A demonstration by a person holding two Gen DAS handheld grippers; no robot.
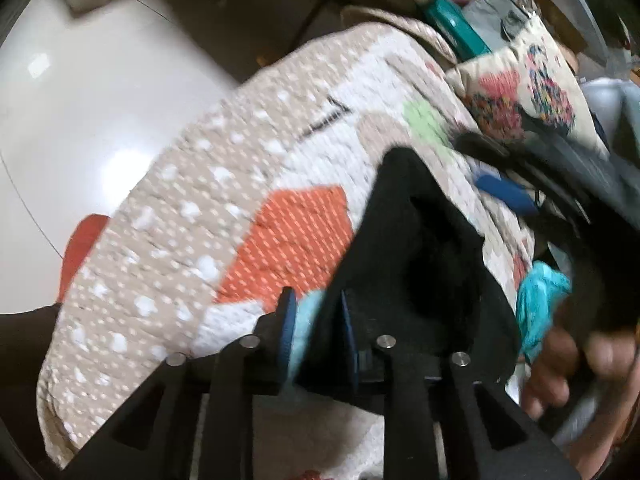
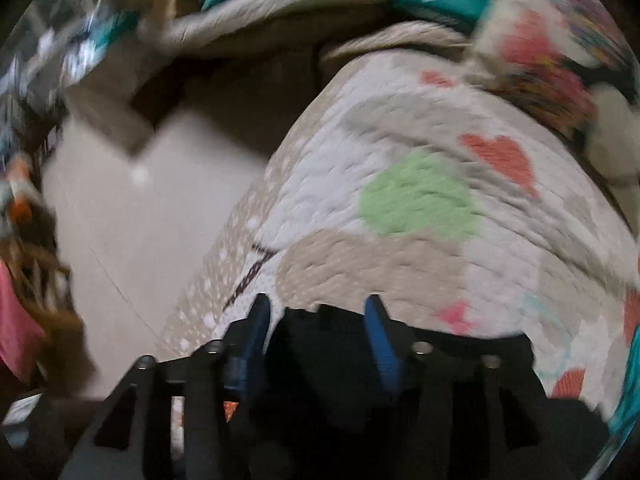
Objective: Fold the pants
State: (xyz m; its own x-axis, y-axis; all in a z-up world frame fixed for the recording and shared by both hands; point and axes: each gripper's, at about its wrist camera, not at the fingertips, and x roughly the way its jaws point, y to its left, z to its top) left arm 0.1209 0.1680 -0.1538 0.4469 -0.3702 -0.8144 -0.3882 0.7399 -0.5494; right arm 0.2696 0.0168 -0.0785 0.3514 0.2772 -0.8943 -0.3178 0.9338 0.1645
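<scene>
The black pants (image 1: 424, 248) hang over the patterned quilt (image 1: 208, 208) on the bed. My left gripper (image 1: 316, 320) is shut on the pants, with black cloth and a bit of turquoise fabric (image 1: 304, 328) between its blue pads. In the right wrist view my right gripper (image 2: 316, 320) has black pants cloth (image 2: 332, 344) between its blue fingers (image 2: 380, 344); the fingers stand fairly wide and the frame is blurred. The other gripper with its blue finger (image 1: 504, 192) and a hand (image 1: 568, 364) show at the right in the left wrist view.
The quilt (image 2: 420, 200) has orange, green and heart patches. A pale tiled floor (image 1: 80, 120) lies left of the bed. A floral cushion (image 1: 520, 96) and teal items (image 1: 456, 28) sit at the head. A pink and brown object (image 2: 24, 320) is at the left edge.
</scene>
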